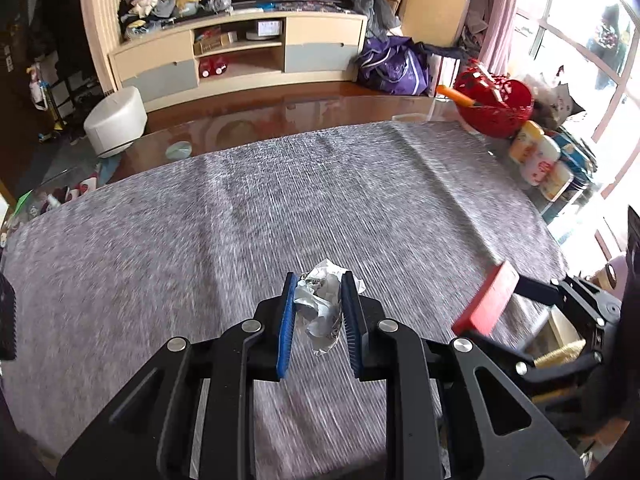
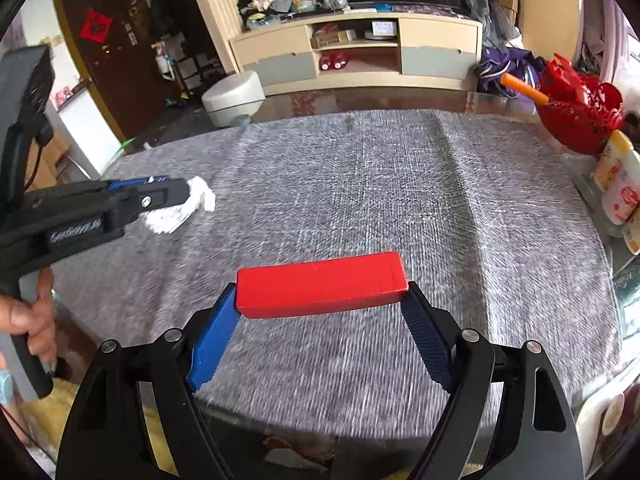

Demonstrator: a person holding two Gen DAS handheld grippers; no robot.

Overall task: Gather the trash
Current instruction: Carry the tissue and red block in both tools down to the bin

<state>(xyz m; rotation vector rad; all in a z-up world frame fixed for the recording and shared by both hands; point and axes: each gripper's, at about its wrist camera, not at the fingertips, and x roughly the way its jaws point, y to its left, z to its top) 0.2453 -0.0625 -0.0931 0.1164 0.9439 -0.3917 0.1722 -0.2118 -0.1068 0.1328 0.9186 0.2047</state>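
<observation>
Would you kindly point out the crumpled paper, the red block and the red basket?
crumpled paper (image 1: 322, 308): left wrist view, its middle.
red block (image 2: 320, 284): right wrist view, front face.
red basket (image 2: 580, 120): right wrist view, side wall.

Crumpled paper (image 1: 326, 304) sits between left gripper (image 1: 319, 316) fingers, above the cloth-covered table (image 1: 280, 208). Block (image 2: 322, 289) spans right gripper (image 2: 320, 320) fingers, to its right. Basket (image 1: 496, 106) and bottles (image 1: 540, 160) at table's far right edge.
</observation>
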